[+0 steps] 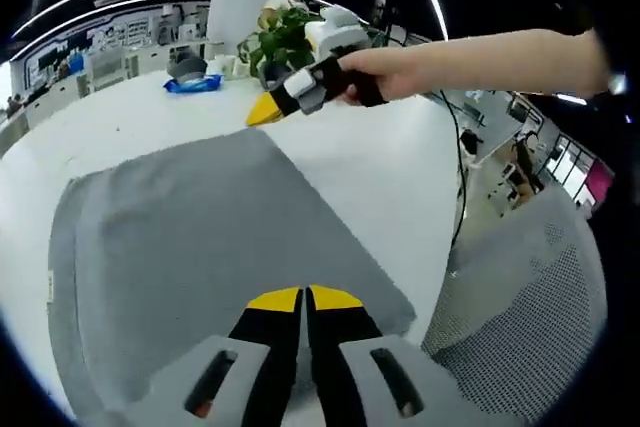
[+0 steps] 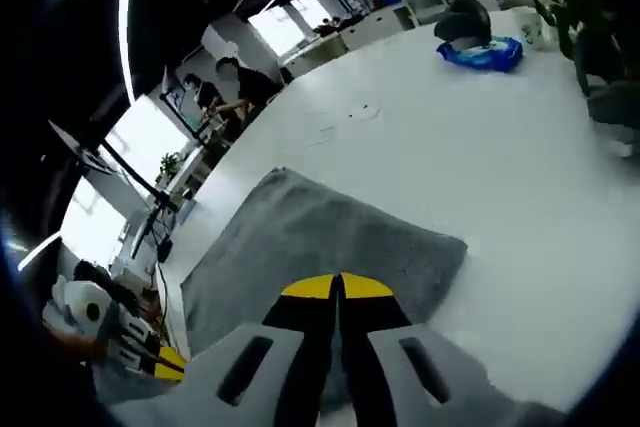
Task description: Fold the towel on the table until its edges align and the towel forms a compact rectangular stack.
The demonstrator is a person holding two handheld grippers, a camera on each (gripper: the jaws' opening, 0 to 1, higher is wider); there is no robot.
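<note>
Your gray towel [image 1: 210, 247] lies flat on the white table [image 1: 390, 177], and it looks folded at least once, because in the right gripper view the towel [image 2: 320, 237] has a soft, thick edge on the side away from you. In the left gripper view, your left gripper [image 1: 304, 299] hangs just over the near edge of the towel with its yellow tips pressed together and nothing between them. In the right gripper view, your right gripper [image 2: 338, 287] is over the towel too, tips together and holding nothing. From the left gripper view you can see your hand [image 1: 385, 72] holding the right gripper [image 1: 268, 109] up in the air past the far corner of the towel, not touching it. A potted plant [image 1: 285, 42] and a blue packet [image 1: 193, 85] sit far back on the table, well apart from the towel. I think you are between folds right now. Next you need to open both grippers, pinch two corners on the same side, and lift them over to meet the other edge. Keep the edges lined up so the stack comes out neat.
</note>
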